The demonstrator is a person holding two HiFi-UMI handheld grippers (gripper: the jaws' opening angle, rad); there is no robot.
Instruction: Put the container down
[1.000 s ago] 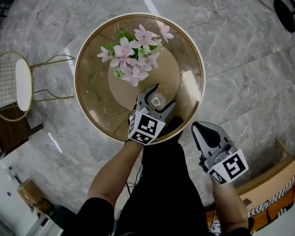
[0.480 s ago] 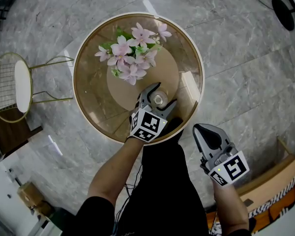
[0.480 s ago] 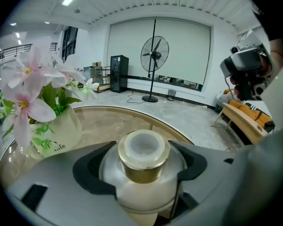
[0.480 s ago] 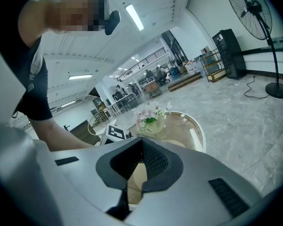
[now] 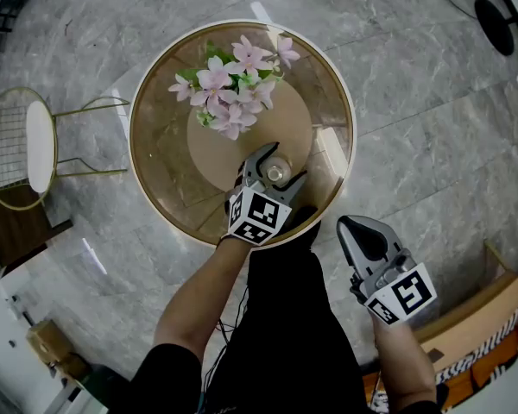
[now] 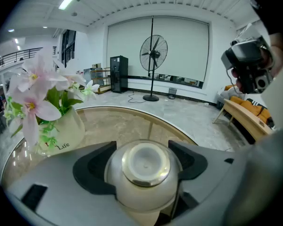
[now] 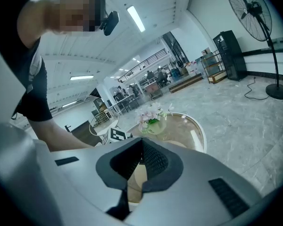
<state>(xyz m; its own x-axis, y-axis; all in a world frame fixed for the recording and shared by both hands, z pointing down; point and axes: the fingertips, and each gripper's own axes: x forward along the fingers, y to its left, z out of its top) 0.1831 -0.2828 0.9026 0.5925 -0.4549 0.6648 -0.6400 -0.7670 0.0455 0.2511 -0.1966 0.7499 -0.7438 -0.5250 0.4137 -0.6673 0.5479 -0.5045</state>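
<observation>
The fingers (image 6: 92,166) of the left gripper (image 6: 144,160) are closed part-way on the container (image 6: 145,166), one dark pad on each side of its rounded body. Its metal-rimmed top faces the camera. In the head view the left gripper (image 5: 277,167) reaches in over the near side of the round glass table (image 5: 164,149), with the container (image 5: 276,174) clamped at its tip, inside the rim. No view shows the container's base, so I cannot tell whether it rests on the glass or hangs just above it.

The right gripper (image 7: 141,160) has its fingers pressed together with nothing between them. It is held off the table (image 7: 198,133), over the floor at the person's right side (image 5: 360,229).

Beyond the container, toward the far side of the table, stands a vase (image 6: 61,133) of pink flowers (image 5: 233,84), apart from the left gripper.

The step in hand looks like the set-down itself: the container is over the table but not yet released. The next move likely calls for lowering it straight until the base sits flat on the glass. Then the fingers should open wide enough to clear its sides and draw back toward the person, without nudging it or swinging toward the vase.
</observation>
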